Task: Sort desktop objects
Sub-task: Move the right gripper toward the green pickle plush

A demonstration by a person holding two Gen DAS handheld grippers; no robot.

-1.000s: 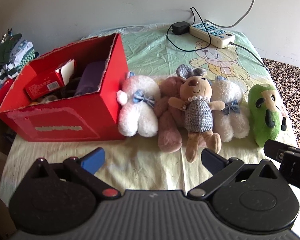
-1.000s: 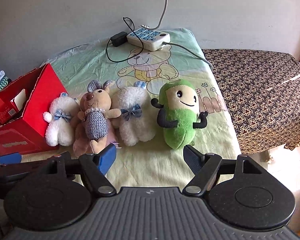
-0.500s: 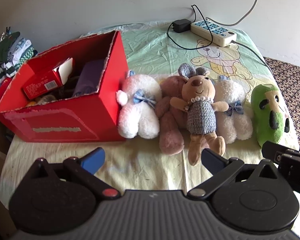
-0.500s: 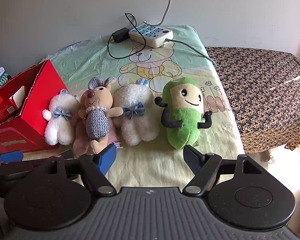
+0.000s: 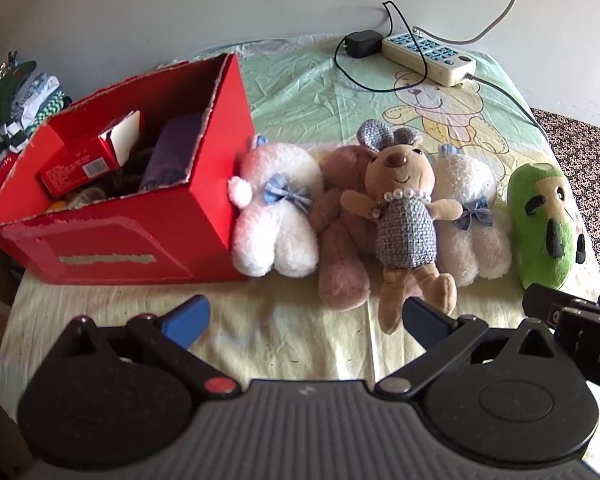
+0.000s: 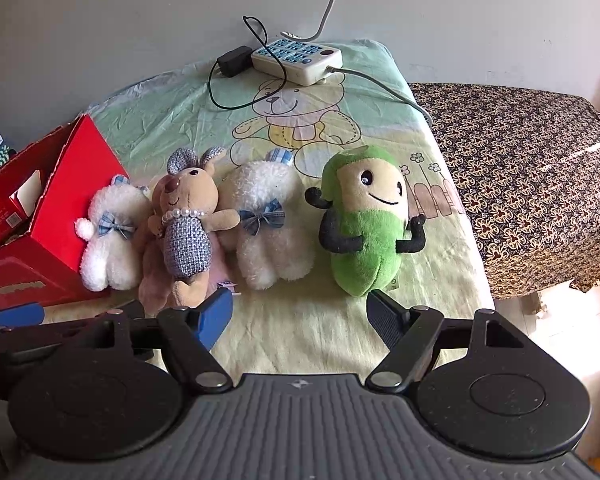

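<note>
A row of plush toys lies on the table: a white bear [image 5: 276, 220], a pink toy [image 5: 340, 256] under a brown rabbit in a blue dress [image 5: 404, 220], a second white bear [image 5: 468, 220] and a green toy [image 5: 544, 224]. The row also shows in the right wrist view, with the green toy [image 6: 364, 232] nearest. A red box [image 5: 112, 236] with small cartons inside stands left of them. My left gripper [image 5: 304, 320] is open and empty, short of the toys. My right gripper [image 6: 300, 316] is open and empty, in front of the green toy.
A white power strip [image 5: 428, 54] with a black adapter and cables lies at the table's far end by the wall. A brown patterned cloth [image 6: 520, 184] covers furniture to the right. Folded clothes [image 5: 16, 96] lie left of the box.
Both grippers have drawn back and risen slightly, so the toys sit lower and a bit farther in both views. Both stay open and nothing on the table has moved.
</note>
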